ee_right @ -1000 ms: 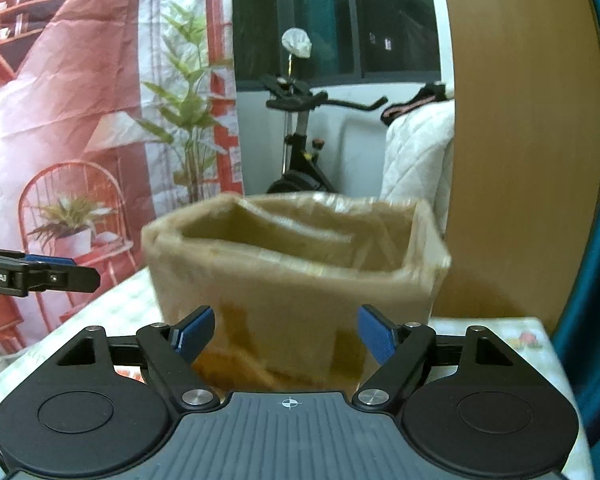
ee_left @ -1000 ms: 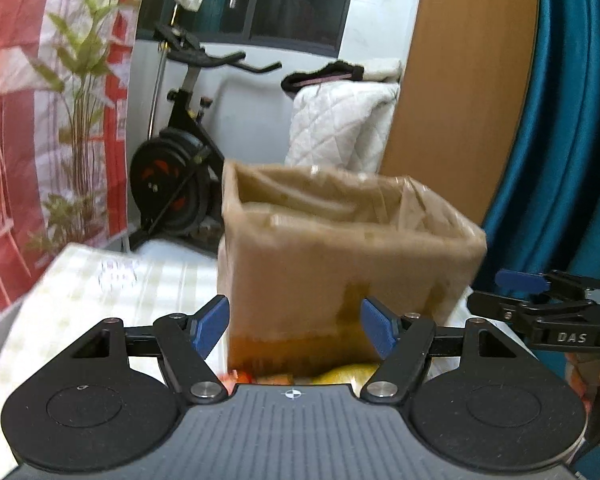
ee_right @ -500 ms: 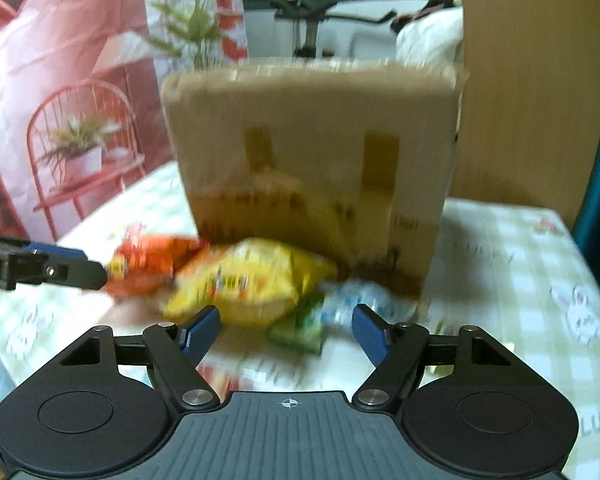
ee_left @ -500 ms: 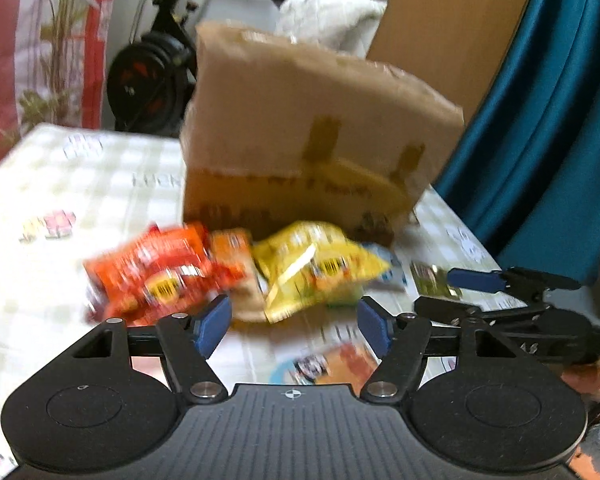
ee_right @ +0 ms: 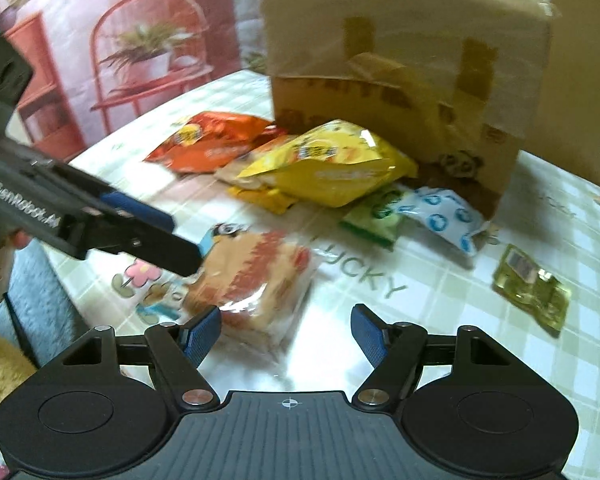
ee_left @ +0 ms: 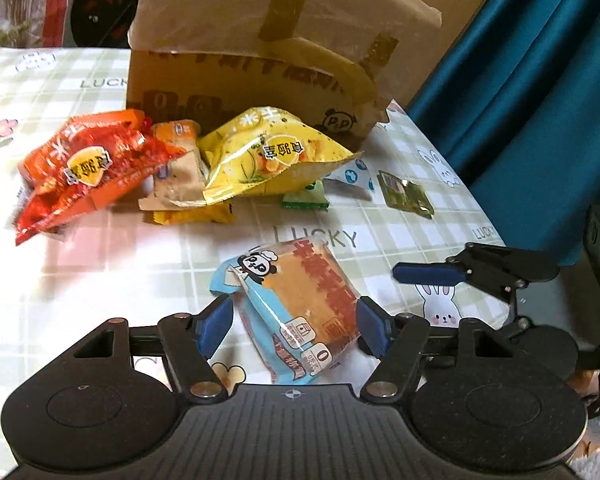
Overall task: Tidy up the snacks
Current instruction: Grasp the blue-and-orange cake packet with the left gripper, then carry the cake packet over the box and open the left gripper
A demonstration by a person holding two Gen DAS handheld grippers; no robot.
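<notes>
The left gripper [ee_left: 294, 326] is hanging over a checked tablecloth [ee_left: 100, 280] with its jaws standing moderately wide after having just been closing a little. A blue-edged cake packet with a panda logo [ee_left: 296, 312] is lying between them; its edge seems to reach the right blue pad [ee_left: 370, 330], but whether it is touching cannot be told, and a gap is showing at the left pad.

The right gripper [ee_right: 286, 332] is also standing fairly wide, having just narrowed slightly, with the same cake packet [ee_right: 252, 292] lying at its eleven o'clock, partly behind its left pad.

At twelve o'clock from the left gripper a taped cardboard box [ee_left: 260, 60] is standing upright on the cloth. Before it, a yellow chip bag [ee_left: 276, 160] is resting on smaller packets, with an orange-red chip bag [ee_left: 92, 164] at ten o'clock. A green packet [ee_left: 306, 198], a white packet with blue dots [ee_left: 352, 178] and an olive-green sachet [ee_left: 406, 194] are lying at one o'clock, apart from the pile. A teal curtain [ee_left: 540, 100] is hanging at two o'clock.
</notes>
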